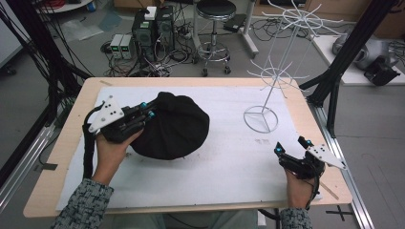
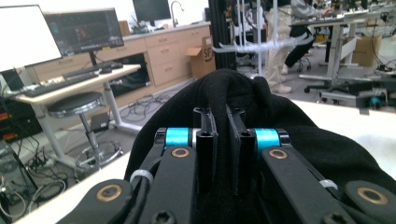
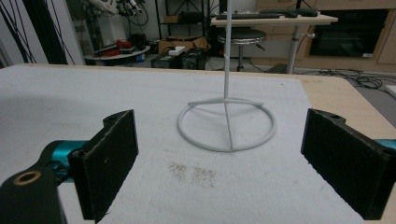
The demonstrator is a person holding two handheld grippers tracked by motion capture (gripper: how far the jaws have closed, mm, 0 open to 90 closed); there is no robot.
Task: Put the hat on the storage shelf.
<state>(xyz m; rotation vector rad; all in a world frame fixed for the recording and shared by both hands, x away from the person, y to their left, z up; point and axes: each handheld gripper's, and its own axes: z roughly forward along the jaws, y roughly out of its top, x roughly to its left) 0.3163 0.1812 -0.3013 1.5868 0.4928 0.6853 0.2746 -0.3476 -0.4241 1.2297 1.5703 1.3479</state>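
A black cloth hat (image 1: 174, 125) is bunched in a mound on the white mat at centre left. My left gripper (image 1: 147, 110) is shut on a fold at its left edge. In the left gripper view the two black jaws of that gripper (image 2: 223, 122) pinch the black cloth hat (image 2: 280, 121) between them. A white wire rack (image 1: 274, 71) with a ring base stands at the right. My right gripper (image 1: 292, 145) rests near the front right of the mat, open and with nothing in it. Through its wide jaws (image 3: 219, 154) I see the rack's ring base (image 3: 226, 123).
The white mat (image 1: 229, 162) covers a wooden table (image 1: 62, 157). Black frame posts (image 1: 348, 52) stand at the table's right and left sides. A stool (image 1: 215, 33), computer boxes and cables lie on the floor beyond the far edge.
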